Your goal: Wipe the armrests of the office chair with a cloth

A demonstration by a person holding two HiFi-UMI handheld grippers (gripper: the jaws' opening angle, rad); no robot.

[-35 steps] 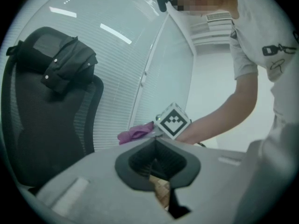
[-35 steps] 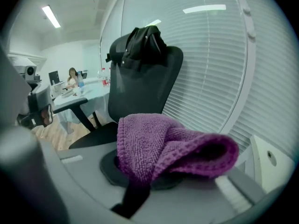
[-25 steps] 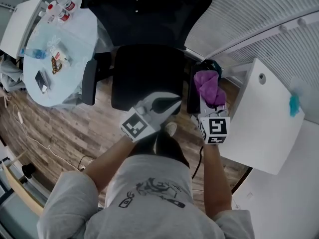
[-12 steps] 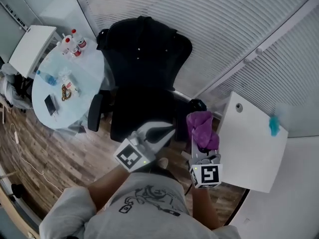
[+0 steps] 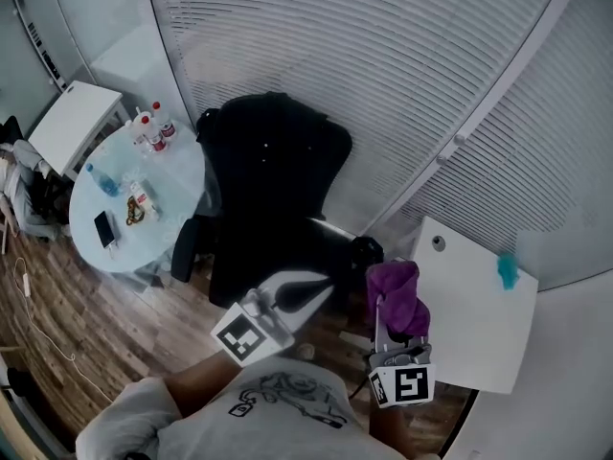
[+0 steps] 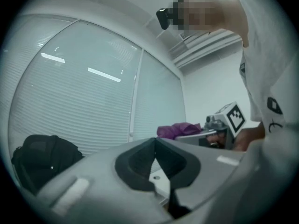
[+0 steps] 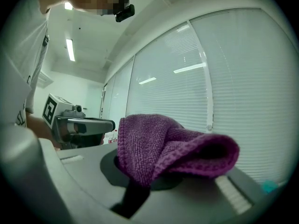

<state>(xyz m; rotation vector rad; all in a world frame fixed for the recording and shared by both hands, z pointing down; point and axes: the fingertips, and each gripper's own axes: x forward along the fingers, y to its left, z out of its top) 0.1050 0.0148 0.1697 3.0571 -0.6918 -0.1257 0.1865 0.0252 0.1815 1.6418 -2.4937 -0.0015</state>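
Note:
The black office chair stands in the middle of the head view, backrest toward the blinds. Its left armrest shows plainly, while the right armrest is a dark shape just beyond the cloth. My right gripper is shut on a purple cloth, held up short of the chair's right side. The bunched cloth covers the jaws in the right gripper view. My left gripper is shut on nothing, in front of the seat. From the left gripper view, the backrest is at lower left.
A round glass table with bottles, a phone and packets stands left of the chair. A white desk with a small teal thing is close on the right. Window blinds run behind the chair, and the floor is wood.
Both grippers have drawn back from the chair toward my body. The cloth has come away from the right armrest. The head view now looks farther out, showing more of the blinds.

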